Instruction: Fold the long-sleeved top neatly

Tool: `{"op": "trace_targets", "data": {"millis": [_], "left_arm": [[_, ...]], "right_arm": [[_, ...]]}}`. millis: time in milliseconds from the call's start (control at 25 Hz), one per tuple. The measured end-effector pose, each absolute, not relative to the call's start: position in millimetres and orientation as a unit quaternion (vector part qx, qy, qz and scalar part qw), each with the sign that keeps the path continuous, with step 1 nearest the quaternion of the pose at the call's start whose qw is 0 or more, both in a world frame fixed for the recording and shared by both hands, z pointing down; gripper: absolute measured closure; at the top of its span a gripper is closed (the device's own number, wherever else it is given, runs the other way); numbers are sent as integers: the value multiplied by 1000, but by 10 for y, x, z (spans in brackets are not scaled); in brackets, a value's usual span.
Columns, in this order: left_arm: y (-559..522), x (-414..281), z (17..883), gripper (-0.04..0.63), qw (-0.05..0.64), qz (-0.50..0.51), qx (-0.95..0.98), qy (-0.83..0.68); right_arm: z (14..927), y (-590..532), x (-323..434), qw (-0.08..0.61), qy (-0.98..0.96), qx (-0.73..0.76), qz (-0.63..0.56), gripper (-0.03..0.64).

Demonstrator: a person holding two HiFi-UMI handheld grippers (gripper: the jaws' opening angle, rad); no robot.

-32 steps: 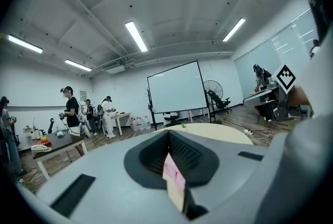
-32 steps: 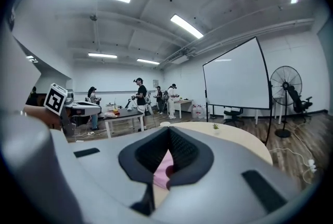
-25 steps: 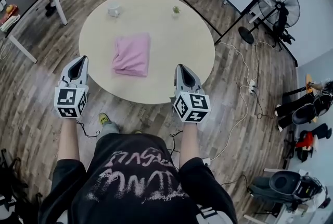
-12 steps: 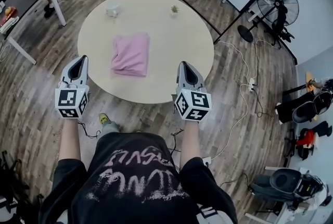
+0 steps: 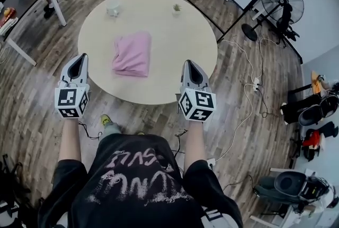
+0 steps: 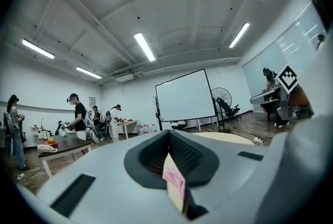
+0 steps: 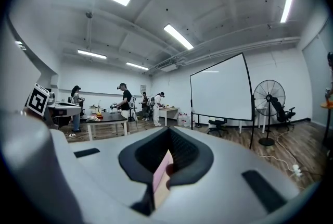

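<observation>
The round pale table stands on plank floor, with you at its near edge. The long-sleeved top, pink and folded into a compact rectangle, lies left of the table's centre, well inside the rim on every side. A small plant and a white container sit near the table's far edge, apart from the top.

Your left gripper hovers off the table's near-left rim, over floor. Your right gripper shows over the near-right rim. Both have their jaws pressed together, gripping nothing.

Beyond the table's far right stand a whiteboard frame and a fan. A cable trails across the floor to the table's right.
</observation>
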State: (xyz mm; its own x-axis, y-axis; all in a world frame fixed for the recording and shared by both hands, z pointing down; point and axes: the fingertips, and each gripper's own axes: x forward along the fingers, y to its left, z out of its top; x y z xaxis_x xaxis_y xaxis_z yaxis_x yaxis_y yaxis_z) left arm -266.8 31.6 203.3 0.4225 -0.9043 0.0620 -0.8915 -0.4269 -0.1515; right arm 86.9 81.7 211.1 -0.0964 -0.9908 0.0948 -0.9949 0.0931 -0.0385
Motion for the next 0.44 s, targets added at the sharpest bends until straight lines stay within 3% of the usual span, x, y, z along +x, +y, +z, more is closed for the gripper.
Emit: {"op": "trace_targets", "data": {"millis": [440], "left_arm": [[278, -2664, 1911, 584, 59, -59, -840, 537]], "right_arm": [[2048, 751, 826, 34, -745, 666, 35, 614]]}}
